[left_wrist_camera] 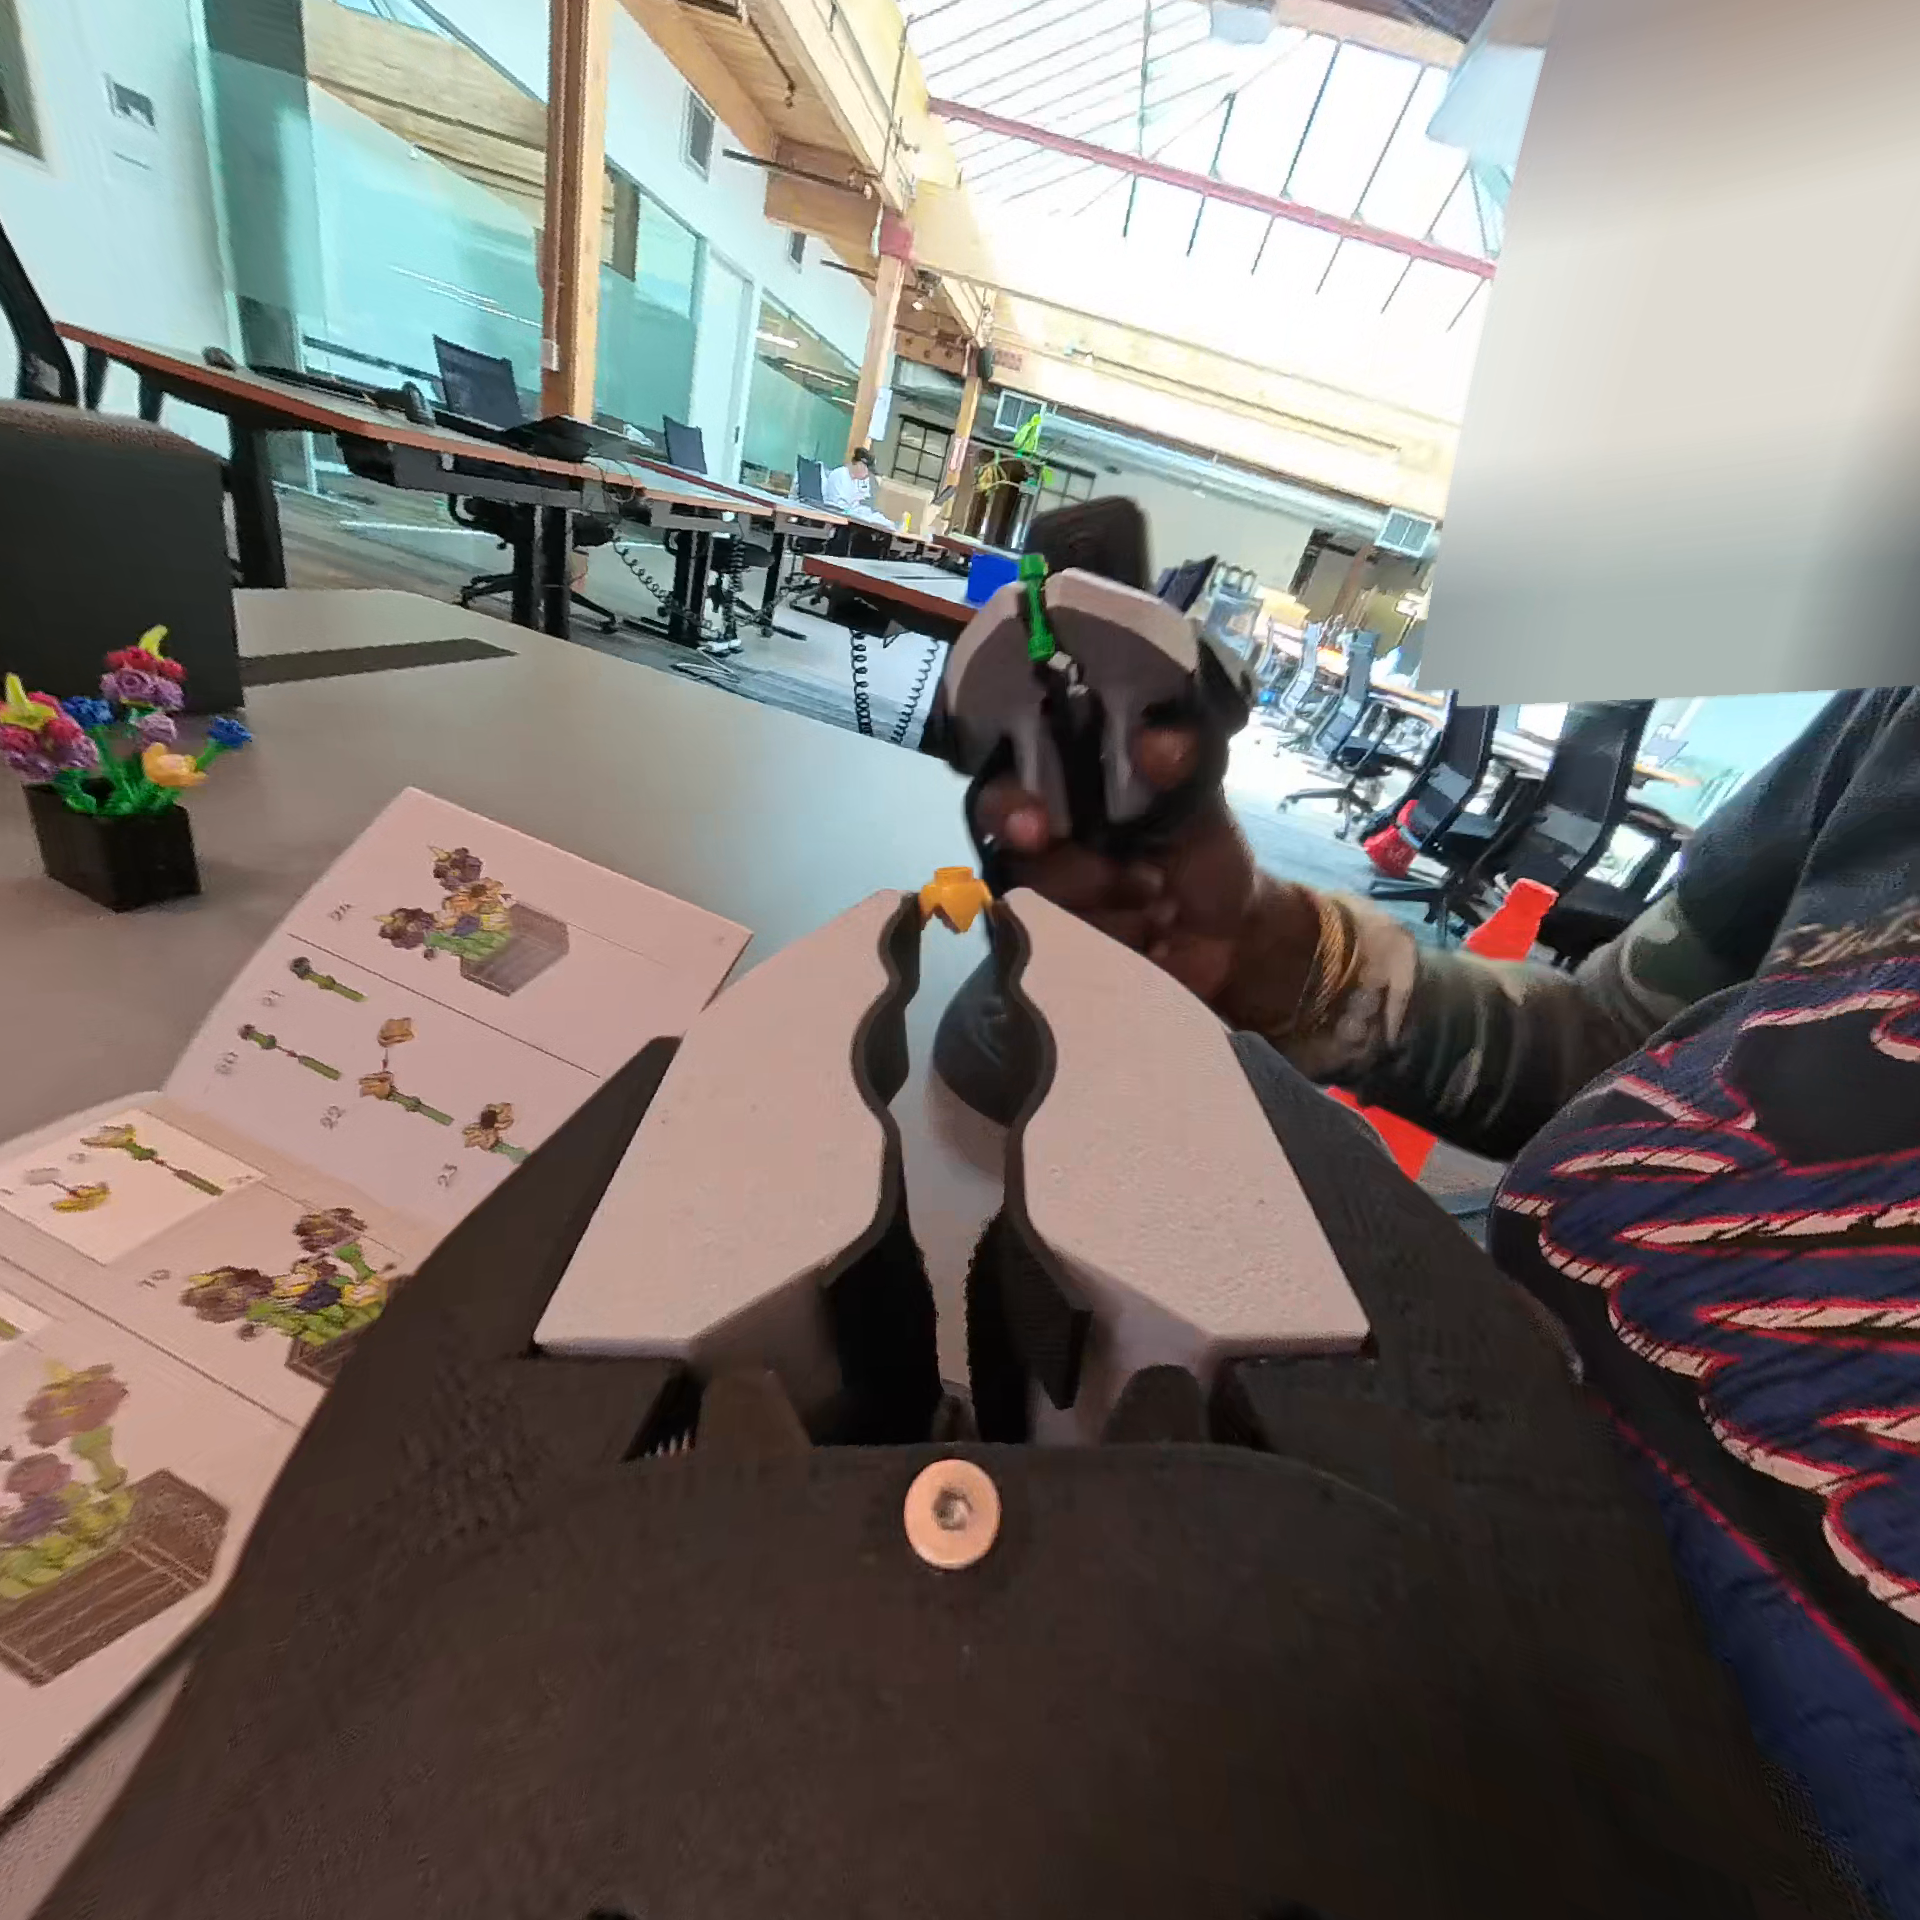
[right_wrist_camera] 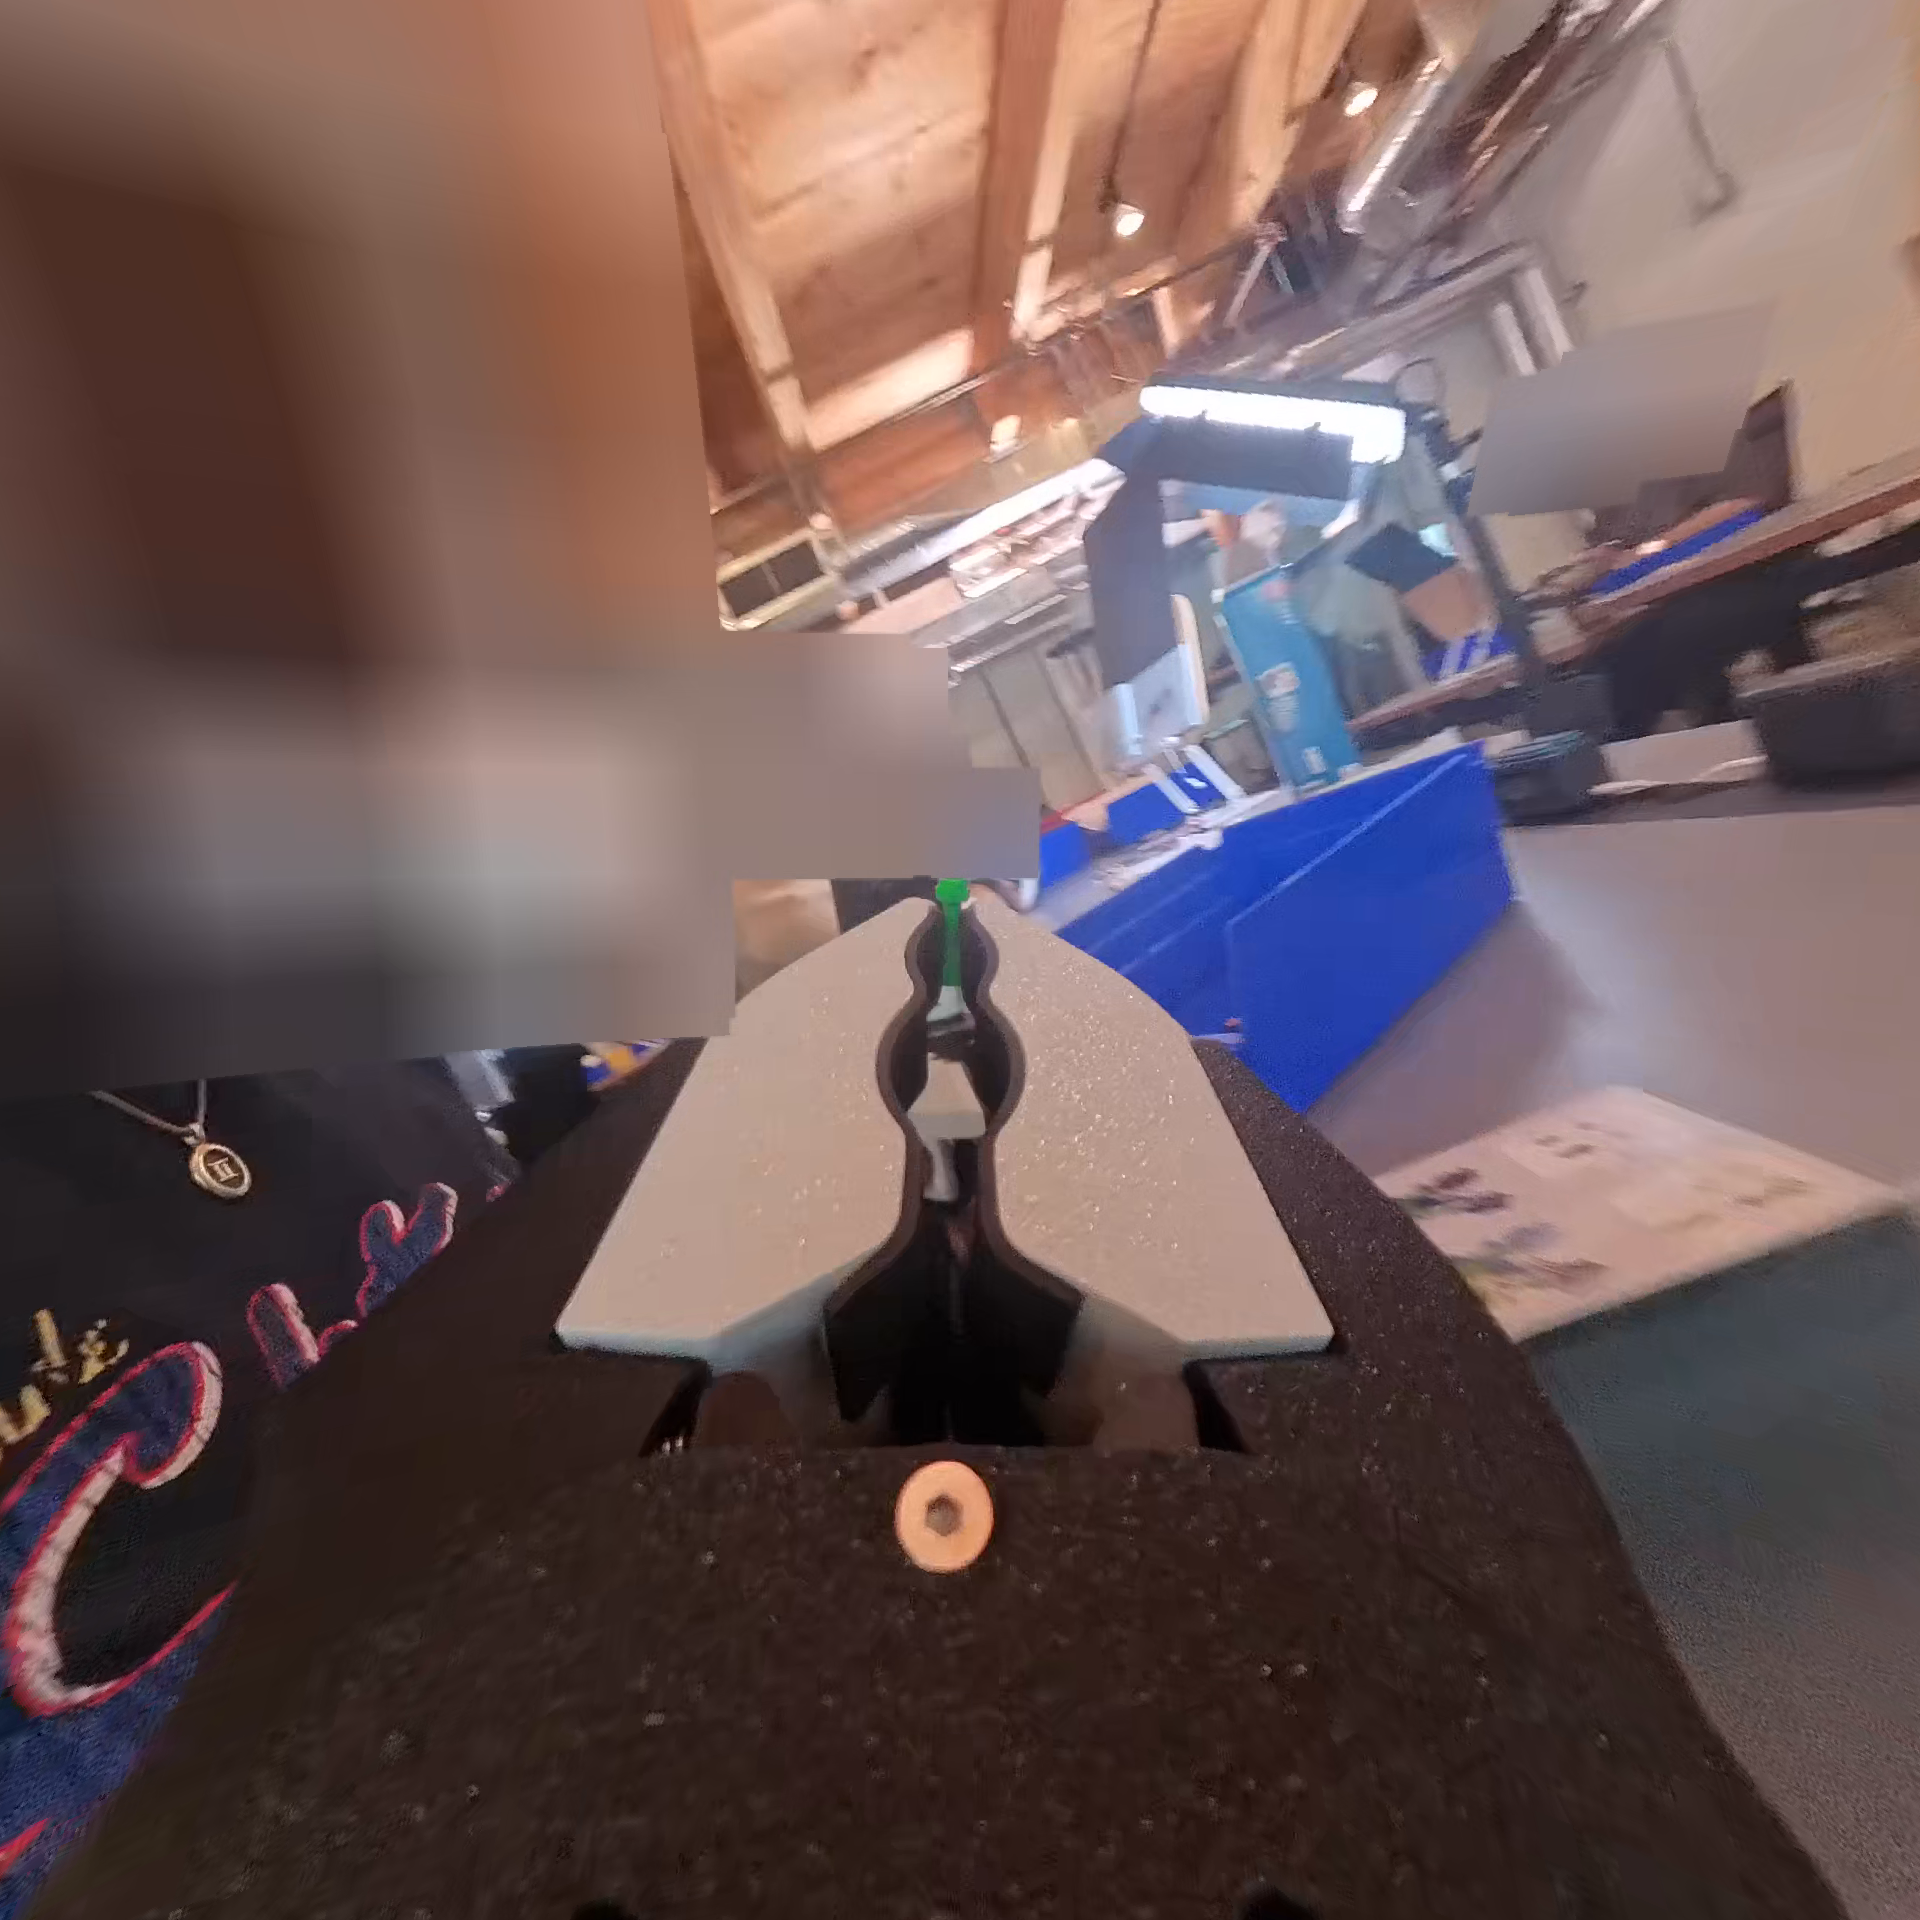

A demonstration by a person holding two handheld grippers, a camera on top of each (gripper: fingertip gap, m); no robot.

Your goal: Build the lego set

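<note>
- Left wrist view: the left gripper (left_wrist_camera: 958, 912) is pinched together on a small yellow flower piece (left_wrist_camera: 954, 896), held right at its tips.
- Farther off and higher up, the right gripper (left_wrist_camera: 1039, 623) points back at the camera. It is clamped on a thin green stem piece (left_wrist_camera: 1035, 621) that sticks up out of its tips. A hand (left_wrist_camera: 1132, 831) holds that gripper from below.
- The two pieces are apart, the green one above the yellow one.
- An open instruction booklet (left_wrist_camera: 343, 1049) with flower pictures lies flat on the grey table (left_wrist_camera: 623, 748), left of the left gripper.
- A finished lego flower bouquet (left_wrist_camera: 109, 758) stands upright in a dark box, far left on the table.
- Right wrist view: the right gripper (right_wrist_camera: 948, 906) is squeezed together on the green stem piece (right_wrist_camera: 948, 940), which pokes out past the tips.
- A blue bin (right_wrist_camera: 1340, 925) sits on the table behind the gripper, to the right.
- The booklet (right_wrist_camera: 1621, 1205) lies low on the right, blurry.
</note>
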